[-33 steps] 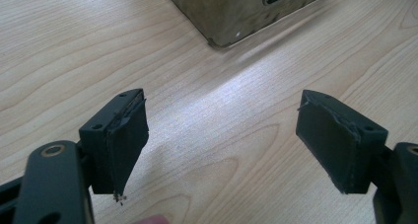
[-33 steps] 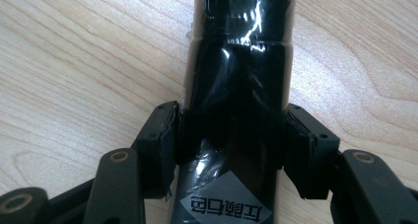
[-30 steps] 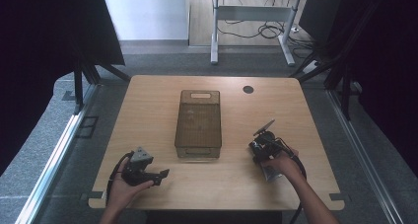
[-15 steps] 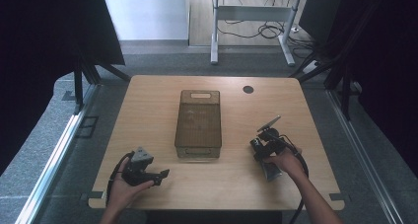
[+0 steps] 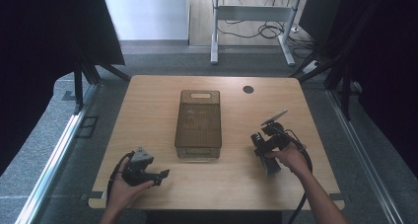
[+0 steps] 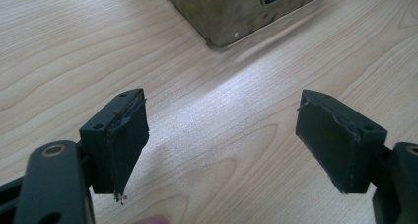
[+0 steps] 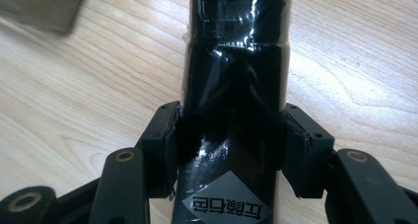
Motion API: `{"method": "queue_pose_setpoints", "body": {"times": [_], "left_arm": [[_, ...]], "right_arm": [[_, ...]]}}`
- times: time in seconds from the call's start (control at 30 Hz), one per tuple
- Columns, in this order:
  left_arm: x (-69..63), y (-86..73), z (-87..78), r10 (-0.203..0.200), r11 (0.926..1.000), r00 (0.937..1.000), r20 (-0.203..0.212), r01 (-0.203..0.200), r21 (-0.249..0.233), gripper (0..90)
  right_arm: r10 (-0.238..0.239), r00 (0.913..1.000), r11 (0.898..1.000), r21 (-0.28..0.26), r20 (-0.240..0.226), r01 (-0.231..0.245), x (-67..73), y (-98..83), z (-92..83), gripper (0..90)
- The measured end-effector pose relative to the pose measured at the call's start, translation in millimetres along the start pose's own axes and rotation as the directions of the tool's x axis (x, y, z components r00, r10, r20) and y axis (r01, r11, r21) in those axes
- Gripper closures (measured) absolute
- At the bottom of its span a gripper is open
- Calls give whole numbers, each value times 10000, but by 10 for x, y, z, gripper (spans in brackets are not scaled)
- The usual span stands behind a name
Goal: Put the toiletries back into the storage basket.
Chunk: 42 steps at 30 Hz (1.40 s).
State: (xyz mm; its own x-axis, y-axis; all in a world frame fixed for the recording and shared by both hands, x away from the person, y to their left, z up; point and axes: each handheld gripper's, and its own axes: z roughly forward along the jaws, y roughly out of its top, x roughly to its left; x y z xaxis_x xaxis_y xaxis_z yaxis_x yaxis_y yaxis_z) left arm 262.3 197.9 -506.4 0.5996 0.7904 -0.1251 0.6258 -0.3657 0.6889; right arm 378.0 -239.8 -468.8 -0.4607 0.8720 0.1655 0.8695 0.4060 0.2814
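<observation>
I see one glossy black roll point(image 7: 235, 86) wrapped in shiny film with a grey diamond label, held over the table's point(image 5: 148, 110) right front part. There is one brown see-through bin point(image 5: 198, 123) mid-table and two grippers. My right gripper point(image 7: 231, 145) pinches the roll on both sides; my left gripper point(image 6: 222, 135) is spread wide over bare wood, holding nothing.

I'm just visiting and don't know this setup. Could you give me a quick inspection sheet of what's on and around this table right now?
Surface: wooden table, round hole at far side.
Job's things: brown mesh basket mid-table; black wrapped package.
Clutter: nothing seen.
Grippers: left gripper open, low over the table; right gripper clamped on the package.
Cables: one trails from each gripper; more on floor.
Surroundings: dark curtains, metal stand.
</observation>
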Motion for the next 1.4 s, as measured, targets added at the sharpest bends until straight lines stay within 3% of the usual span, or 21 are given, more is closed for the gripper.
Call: {"method": "queue_pose_setpoints", "body": {"times": [0.67,1.4], "left_arm": [[7,-2,-8,-103,9999,9999,18,103,-38,204],[17,-4,-9,-62,10000,10000,22,62,-25,204]], "right_arm": [[61,9956,9988,-477,-938,-106,145,221,-161,469],[-58,9879,9947,-1020,-1548,-101,290,480,-322,471]]}}
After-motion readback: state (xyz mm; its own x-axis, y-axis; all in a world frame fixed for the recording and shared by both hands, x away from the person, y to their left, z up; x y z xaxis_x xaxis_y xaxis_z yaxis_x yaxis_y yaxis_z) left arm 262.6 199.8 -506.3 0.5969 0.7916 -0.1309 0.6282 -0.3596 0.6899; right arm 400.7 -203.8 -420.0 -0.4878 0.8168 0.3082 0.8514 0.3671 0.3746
